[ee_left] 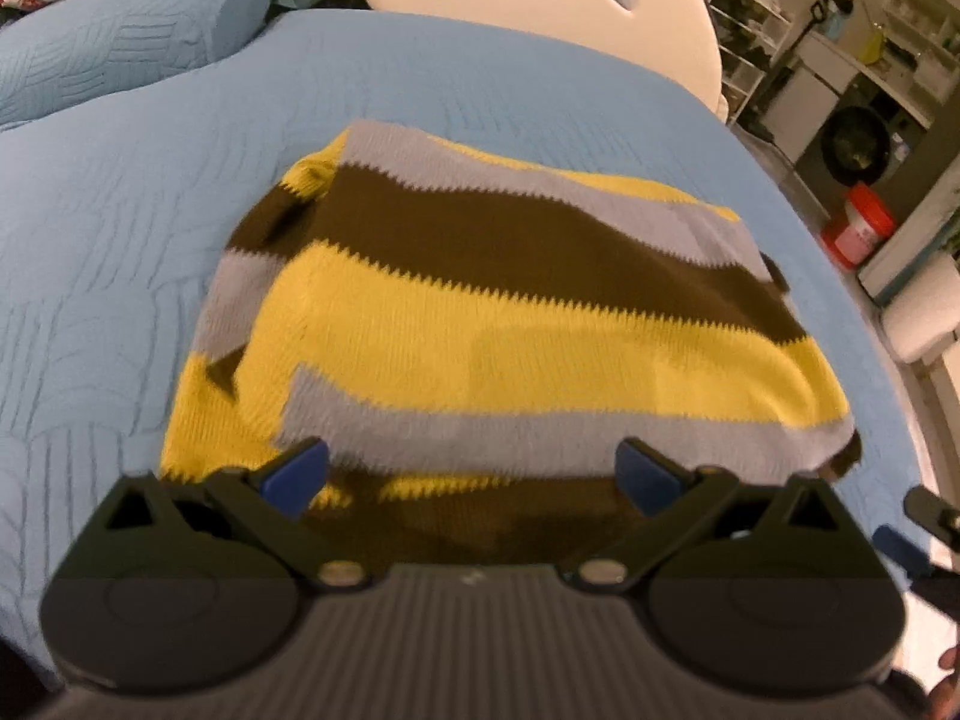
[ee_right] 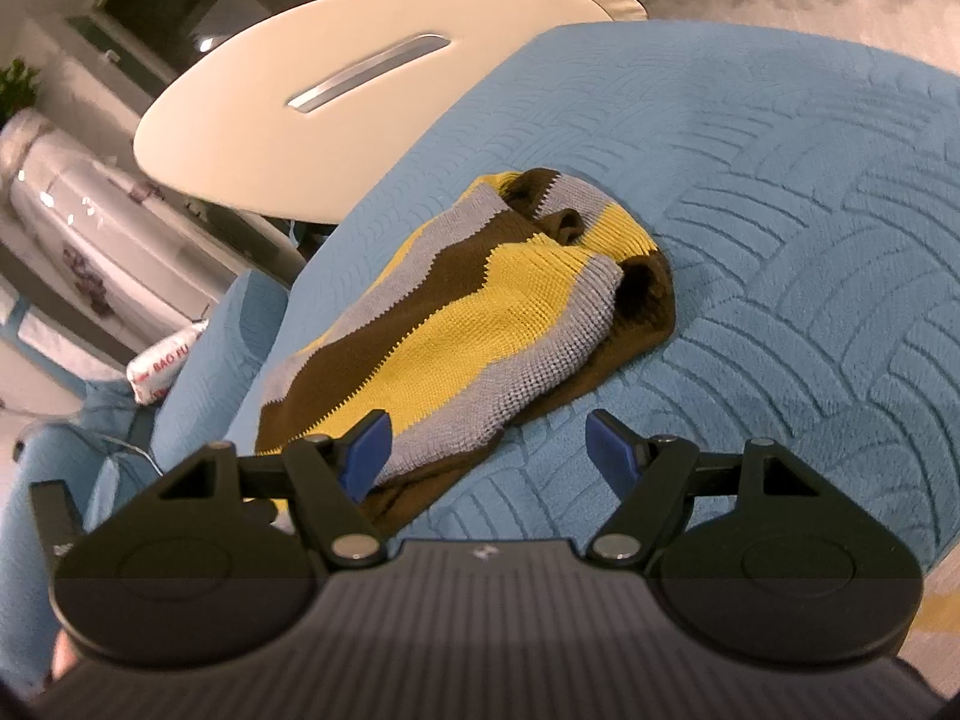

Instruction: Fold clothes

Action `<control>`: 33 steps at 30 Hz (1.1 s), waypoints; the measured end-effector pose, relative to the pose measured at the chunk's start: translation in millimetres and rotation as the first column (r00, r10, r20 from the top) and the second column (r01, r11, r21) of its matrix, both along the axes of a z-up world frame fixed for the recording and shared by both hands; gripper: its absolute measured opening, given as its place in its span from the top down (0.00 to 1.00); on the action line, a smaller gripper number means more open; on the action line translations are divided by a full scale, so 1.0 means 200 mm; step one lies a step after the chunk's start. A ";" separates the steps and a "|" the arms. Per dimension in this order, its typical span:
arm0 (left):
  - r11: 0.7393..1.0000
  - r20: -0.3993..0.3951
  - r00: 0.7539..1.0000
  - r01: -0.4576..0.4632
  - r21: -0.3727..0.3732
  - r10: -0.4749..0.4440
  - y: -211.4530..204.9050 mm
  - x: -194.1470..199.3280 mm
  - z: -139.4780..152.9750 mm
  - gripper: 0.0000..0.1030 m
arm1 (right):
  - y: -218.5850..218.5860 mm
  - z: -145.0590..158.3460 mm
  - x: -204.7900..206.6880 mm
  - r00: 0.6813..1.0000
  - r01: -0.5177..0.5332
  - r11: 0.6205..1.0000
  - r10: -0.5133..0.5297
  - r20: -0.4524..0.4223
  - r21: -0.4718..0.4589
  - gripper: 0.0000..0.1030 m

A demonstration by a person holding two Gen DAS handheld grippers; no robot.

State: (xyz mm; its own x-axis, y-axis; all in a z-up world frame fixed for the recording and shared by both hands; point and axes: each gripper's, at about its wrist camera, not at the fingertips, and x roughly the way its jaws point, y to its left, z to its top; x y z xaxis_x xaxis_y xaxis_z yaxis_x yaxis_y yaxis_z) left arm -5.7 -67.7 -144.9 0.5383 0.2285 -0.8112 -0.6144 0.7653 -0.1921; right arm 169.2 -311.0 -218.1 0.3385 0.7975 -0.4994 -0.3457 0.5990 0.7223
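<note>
Both claws stand wide apart and empty over a striped sweater on a blue bedspread. The left claw (ee_left: 471, 474), low in its frame, hangs above the sweater's (ee_left: 480, 324) near edge, its blue pads (ee_left: 297, 471) spread with nothing between them; knit fills the gap below, but whether the tips touch it cannot be told. The right claw (ee_right: 489, 450), jaws likewise agape, sits low in its view, its left pad (ee_right: 366, 450) over the sweater's (ee_right: 480, 312) near corner and its right pad over bare bedspread (ee_right: 810, 252). The sweater lies mid-frame in both views, already doubled into a rough rectangle, yellow, grey and brown bands across the top, a brown layer poking out beneath along the near edge and at the right. The fold seems well along, with the claws between grips. The next move likely calls for a pinch through all layers at the near edge, two corners lifted together, so the bundle folds over without the lower layer slipping out. A cream board (ee_left: 540, 6) and a pillow (ee_left: 132, 18) sit beyond, at the top of the left view
</note>
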 end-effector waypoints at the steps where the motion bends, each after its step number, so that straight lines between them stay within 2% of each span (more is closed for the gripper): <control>1: 1.000 0.002 1.000 0.008 0.013 -0.008 0.00 0.03 0.01 0.00 | -0.03 0.00 0.02 1.000 0.028 0.999 -0.028 -0.001 0.041 0.27; 4: 0.997 -0.013 0.999 0.033 0.066 -0.033 -0.01 0.15 0.00 0.00 | -0.10 0.00 0.10 0.991 0.130 0.980 -0.133 0.013 0.154 0.26; 5: 0.996 -0.028 0.999 0.039 0.081 -0.037 -0.01 0.20 0.00 0.00 | -0.11 0.00 0.13 0.984 0.168 0.971 -0.176 0.035 0.168 0.16; 6: 0.996 -0.042 0.998 0.040 0.084 -0.037 0.00 0.26 -0.01 0.00 | -0.11 -0.01 0.16 0.971 0.217 0.962 -0.229 0.061 0.164 0.16; 8: 0.996 -0.056 0.998 0.032 0.086 -0.028 0.01 0.33 -0.01 0.00 | -0.08 -0.06 0.27 0.961 0.259 0.957 -0.269 0.066 0.131 0.16; 11: 0.990 -0.067 0.998 0.025 0.142 -0.016 0.03 0.42 -0.01 0.00 | 0.01 -0.16 0.43 0.973 0.228 0.971 -0.230 0.012 0.075 0.16; 14: 0.980 -0.140 0.990 0.014 0.201 0.014 0.10 0.55 -0.06 0.00 | 0.11 -0.24 0.55 0.986 0.160 0.987 -0.161 0.035 0.029 0.16; 17: 0.981 -0.186 0.981 -0.018 0.192 0.054 0.21 0.62 -0.13 0.01 | 0.19 -0.28 0.64 0.990 0.090 0.996 -0.092 0.111 0.025 0.16; 18: 0.983 -0.189 0.980 -0.023 0.183 0.058 0.23 0.64 -0.14 0.00 | 0.22 -0.28 0.68 0.992 0.051 0.998 -0.054 0.113 0.033 0.16; 22: 0.990 -0.209 0.976 -0.025 0.141 0.055 0.31 0.69 -0.21 0.00 | 0.41 -0.29 0.81 0.989 -0.136 0.989 0.133 0.058 0.058 0.16; 26: 0.985 -0.187 0.981 -0.013 0.169 0.045 0.29 0.69 -0.24 0.00 | 0.61 -0.24 0.85 0.968 -0.250 0.968 0.250 0.022 -0.023 0.16; 27: 0.985 -0.185 0.982 -0.009 0.172 0.041 0.29 0.69 -0.24 0.00 | 0.63 -0.23 0.85 0.967 -0.255 0.967 0.255 -0.008 -0.013 0.19; 28: 0.985 -0.184 0.982 0.002 0.174 0.031 0.29 0.68 -0.24 0.00 | 0.65 -0.22 0.85 0.966 -0.256 0.967 0.256 -0.040 0.001 0.31; 29: 0.985 -0.185 0.983 0.015 0.169 0.017 0.29 0.67 -0.23 0.00 | 0.66 -0.22 0.85 0.963 -0.258 0.966 0.258 -0.072 0.016 0.65; 30: 0.986 -0.183 0.983 0.029 0.162 0.001 0.30 0.66 -0.21 0.04 | 0.67 -0.17 0.81 0.967 -0.251 0.968 0.250 -0.044 -0.011 0.72; 31: 0.988 -0.161 0.987 0.044 0.148 -0.020 0.29 0.60 -0.16 0.09 | 0.68 -0.12 0.78 0.970 -0.242 0.969 0.242 -0.010 -0.042 0.72; 33: 0.991 -0.103 0.994 0.046 0.128 -0.032 0.29 0.48 -0.09 0.09 | 0.68 0.00 0.70 0.972 -0.231 0.973 0.231 0.044 0.002 0.75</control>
